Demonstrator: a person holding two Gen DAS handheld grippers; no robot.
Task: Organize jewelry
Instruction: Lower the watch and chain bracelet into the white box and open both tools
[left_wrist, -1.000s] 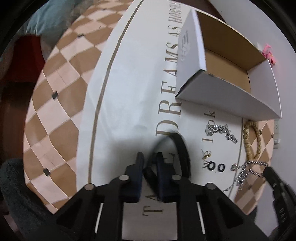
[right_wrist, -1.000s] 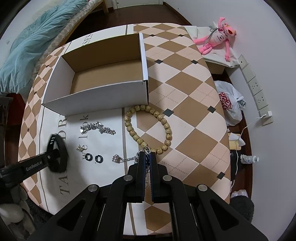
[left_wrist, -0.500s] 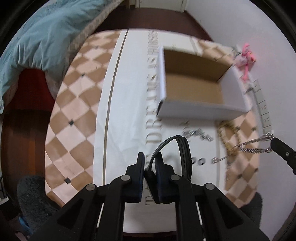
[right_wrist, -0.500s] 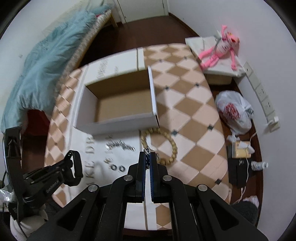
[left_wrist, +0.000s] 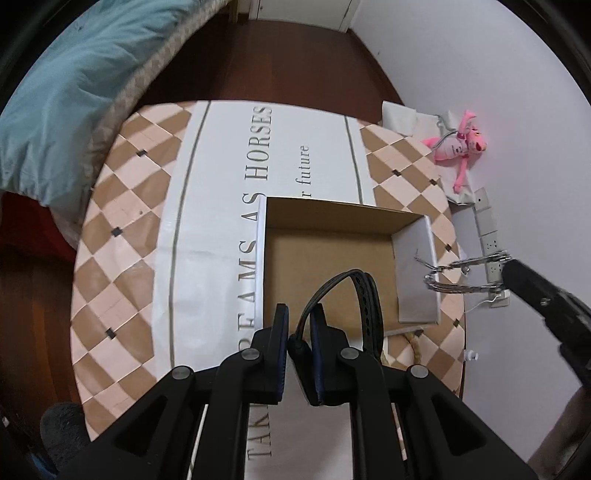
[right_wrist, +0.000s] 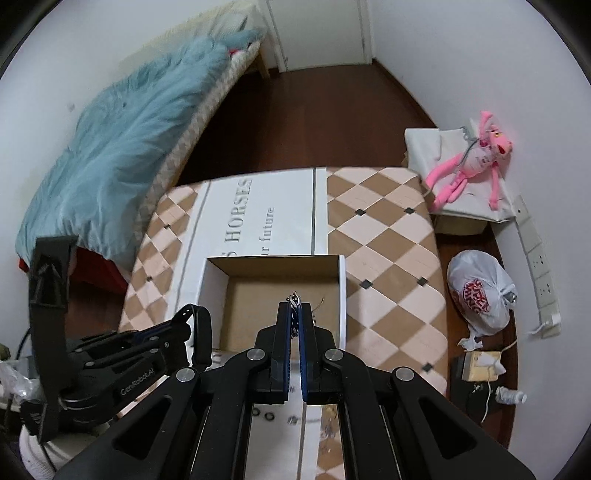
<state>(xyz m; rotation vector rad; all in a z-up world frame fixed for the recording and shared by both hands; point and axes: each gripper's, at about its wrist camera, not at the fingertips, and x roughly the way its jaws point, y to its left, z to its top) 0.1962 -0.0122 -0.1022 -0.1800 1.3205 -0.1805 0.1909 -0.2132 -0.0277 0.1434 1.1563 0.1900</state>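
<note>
- Your left gripper (left_wrist: 297, 334) is clamped on a black perforated rubber watch strap (left_wrist: 364, 295); the strap loops up past the fingertips and hangs in the air above the near edge of the open white cardboard box with a brown inside (left_wrist: 325, 266).
- The box sits on the round table with a tan-and-cream diamond cloth and a white lettered runner (left_wrist: 122, 266). Its floor looks bare in the left wrist view.
- Your right gripper (right_wrist: 293, 314) has its jaws pinched nearly shut on a silver link chain (left_wrist: 461, 271). In the left wrist view the chain dangles from its tip just beside the box's right wall, not inside yet.
- In the right wrist view only a small bunch of chain links (right_wrist: 294, 297) pokes out past the tips, over the box floor.
- Step in hand, as I judge it: carrying both pieces to the box for the drop. Neither is released.
- Next move calls for: bring the chain in over the right wall, lower both, then release. Watch that the dangling chain doesn't snag the wall edge.
- Left on the table: two small black rings (right_wrist: 263, 414) and part of a tan wooden bead bracelet (left_wrist: 415, 349) near the box's front corner.
</note>
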